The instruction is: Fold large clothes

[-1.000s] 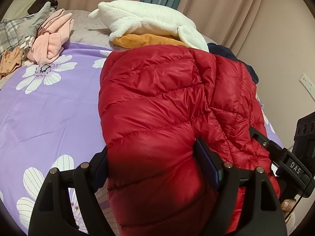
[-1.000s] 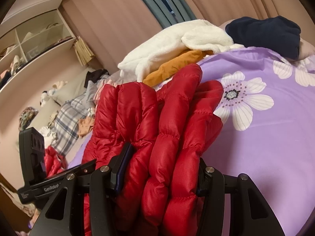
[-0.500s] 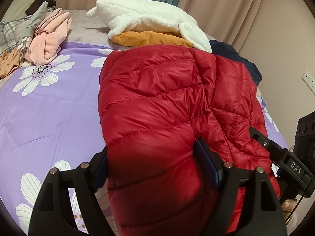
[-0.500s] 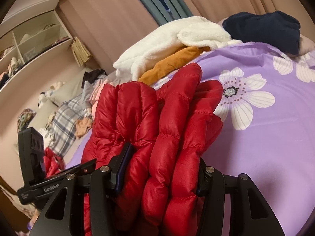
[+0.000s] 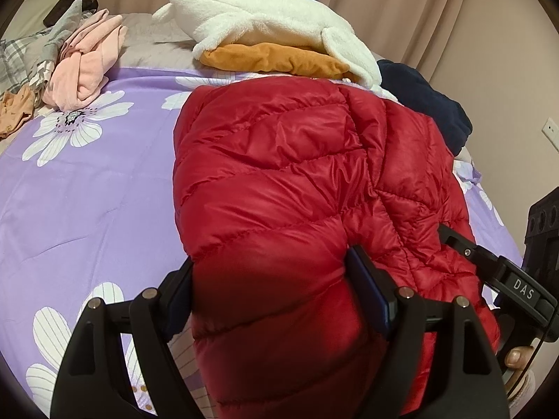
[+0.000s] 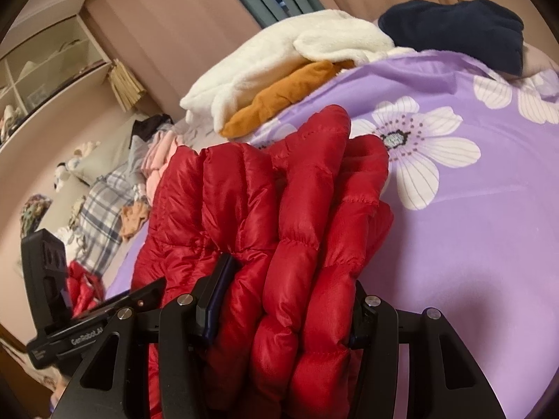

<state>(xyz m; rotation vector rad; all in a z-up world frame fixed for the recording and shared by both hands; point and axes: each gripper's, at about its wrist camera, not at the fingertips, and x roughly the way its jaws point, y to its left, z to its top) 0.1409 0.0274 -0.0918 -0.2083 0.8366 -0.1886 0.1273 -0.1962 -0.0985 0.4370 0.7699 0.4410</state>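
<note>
While both claws are clenched on it, the red down jacket (image 5: 279, 188) lies across the purple flowered bedspread (image 5: 87, 202), its far edge just short of the stack of white fleece (image 5: 265, 17) over an orange garment (image 5: 276, 59). The left gripper (image 5: 276, 289) clamps a broad, puffed fold at the near edge, jaws standing wide because the padding fills them. The right gripper (image 6: 286, 300) squeezes several quilted layers bunched together, the channels standing up like ribs above its jaws.

By the look of it, the jacket is light for its bulk, soft and springy: the filling compresses under the pads and would probably puff back once let go, so a fold is unlikely to lie flat without being pressed down. The shell is shiny and looks slick, so a shallow pinch may slide off; a deep bite across a whole quilted channel, close to a seam line, seems the safer hold. Taking it at two well-separated points along one edge should keep the panel from sagging in the middle. Nothing about it looks fragile, though I cannot tell from these views where the zip or the sleeves sit, and those could snag or flop loose. A navy garment (image 5: 426, 104) lies just beyond the jacket's right side.
</note>
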